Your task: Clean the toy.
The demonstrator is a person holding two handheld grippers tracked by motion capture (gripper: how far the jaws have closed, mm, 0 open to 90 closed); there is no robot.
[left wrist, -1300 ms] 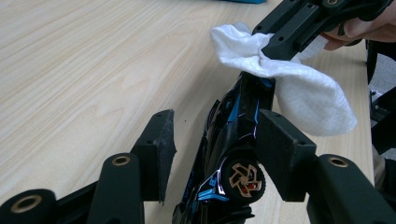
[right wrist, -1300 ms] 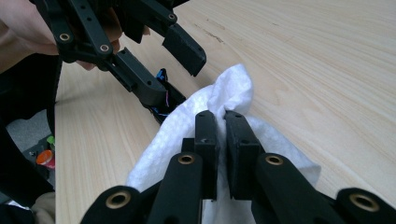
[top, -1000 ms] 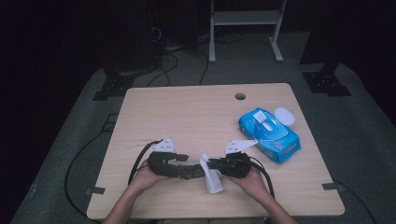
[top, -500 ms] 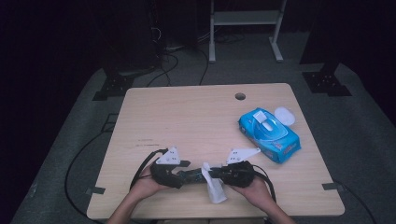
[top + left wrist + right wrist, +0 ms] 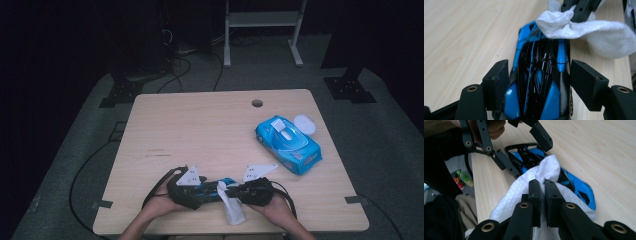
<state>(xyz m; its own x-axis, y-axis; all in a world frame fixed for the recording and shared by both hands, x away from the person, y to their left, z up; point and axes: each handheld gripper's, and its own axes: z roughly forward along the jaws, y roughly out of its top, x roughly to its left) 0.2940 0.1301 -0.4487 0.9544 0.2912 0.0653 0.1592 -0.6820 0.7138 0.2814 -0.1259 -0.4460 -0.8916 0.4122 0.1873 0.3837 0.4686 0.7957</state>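
Both pairs of jaws tell different stories. Seen from the high view, the left gripper [image 5: 212, 191] and the right gripper [image 5: 231, 192] meet nose to nose near the front edge of the table [image 5: 200, 130], each held in a hand, with a blue and black toy car [image 5: 216, 186] between them and a white wipe [image 5: 231, 206] hanging from the right one towards the table edge. Well apart, towards the right far side, lies a blue wipes pack [image 5: 288, 145] with its lid flipped open.

Looking along the left gripper [image 5: 540, 75] in its own view, the toy car [image 5: 540, 82] sits lengthwise between the two black pads. The jaws have just been opening; the left pad is at the car's flank, while a sliver of gap shows at the right pad, so they no longer clamp it. Beyond the car's far end the wipe [image 5: 584, 32] is bunched on the bodywork, pinched by the other gripper's jaws coming in from the top.

From the right gripper view, the right gripper [image 5: 543, 192] has its pads nearly together, pinching a fold of the wipe [image 5: 541, 173], which drapes over the toy car [image 5: 579, 190] on the table. The left gripper's [image 5: 524, 157] open linkage straddles the car's far end.
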